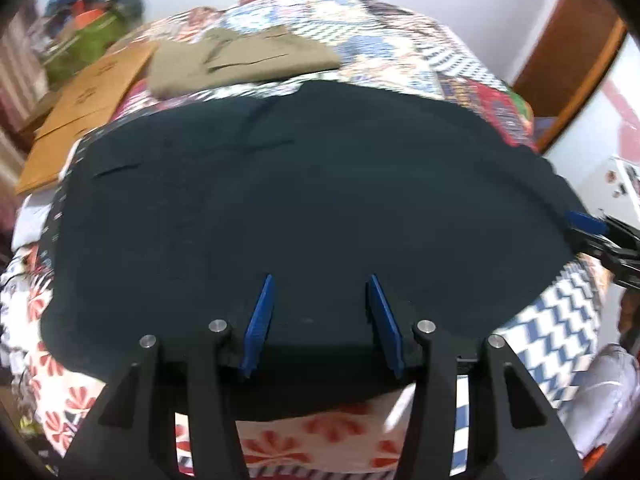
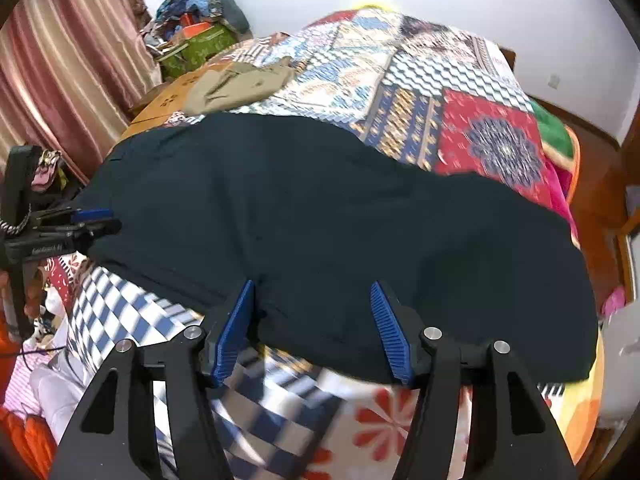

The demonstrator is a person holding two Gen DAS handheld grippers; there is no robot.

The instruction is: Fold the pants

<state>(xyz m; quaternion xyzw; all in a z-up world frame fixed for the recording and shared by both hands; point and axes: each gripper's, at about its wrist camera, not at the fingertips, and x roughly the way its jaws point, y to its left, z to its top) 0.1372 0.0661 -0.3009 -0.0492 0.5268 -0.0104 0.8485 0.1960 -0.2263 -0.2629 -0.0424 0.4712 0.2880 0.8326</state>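
At the bottom of the left wrist view, the left claw (image 1: 320, 280) is wide open, with its two blue ribbed pads (image 1: 259, 322) spread apart over the near edge of the dark navy cloth pants (image 1: 300, 208). Nothing is between the pads but the cloth lying below them. The pants lie flat across the middle of the frame on a bed with a bright patchwork quilt (image 1: 384, 32).

At the bottom of the right wrist view, the right claw (image 2: 312, 286) is open too, and its pads sit above the near edge of the pants (image 2: 320, 208). The quilt (image 2: 400, 80) shows under and beyond the pants.

Each claw also shows at the side of the other view, at the edge of the pants.

Farther back, in the upper left of both frames, a folded tan pair of pants (image 1: 240, 60) lies on the quilt, just beside a flat brown cardboard box (image 1: 84, 104). Behind them sits a green bag with bright things piled on it (image 2: 196, 44). A pink striped curtain (image 2: 68, 52) hangs at the left.
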